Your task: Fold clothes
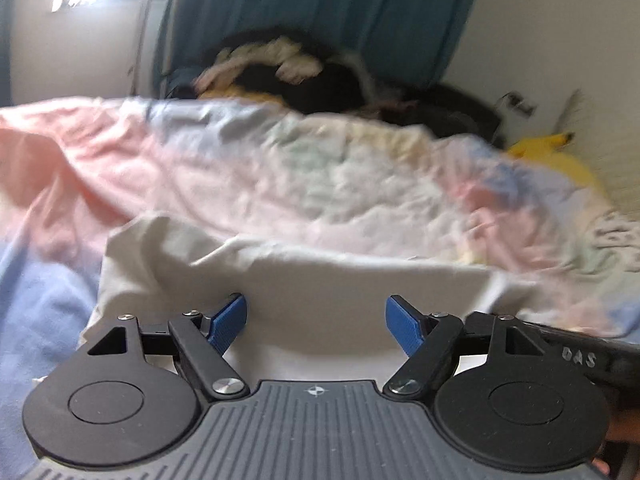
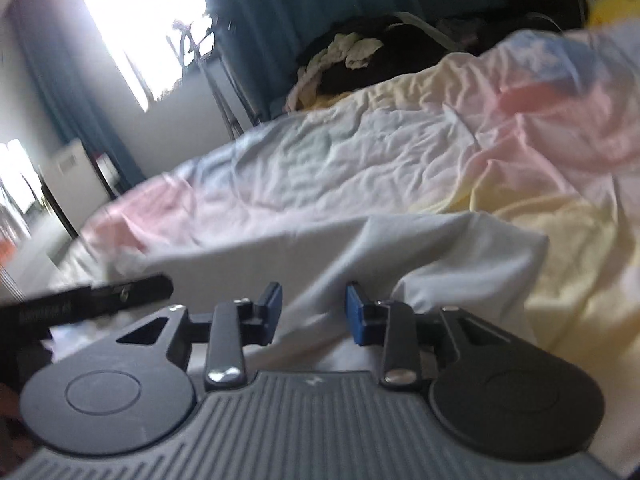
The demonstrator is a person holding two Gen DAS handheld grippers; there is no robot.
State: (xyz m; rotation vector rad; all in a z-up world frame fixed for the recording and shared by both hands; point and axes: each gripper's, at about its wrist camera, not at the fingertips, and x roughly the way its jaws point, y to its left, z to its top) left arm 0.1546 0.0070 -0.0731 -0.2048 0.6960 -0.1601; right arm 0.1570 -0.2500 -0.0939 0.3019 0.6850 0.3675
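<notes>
One white garment lies on the pastel bedsheet before both grippers | left gripper wide, empty | right gripper narrower, pads apparently clear of cloth | advice: pinch matching edges, lift evenly | beyond: clothes pile, teal curtain, bright window

Both views are smeared by motion blur. The dark heap against the curtain is too blurred to tell apart, and the yellow thing stays unidentifiable. The white garment runs under the gripper bodies, its near part hidden.
</notes>
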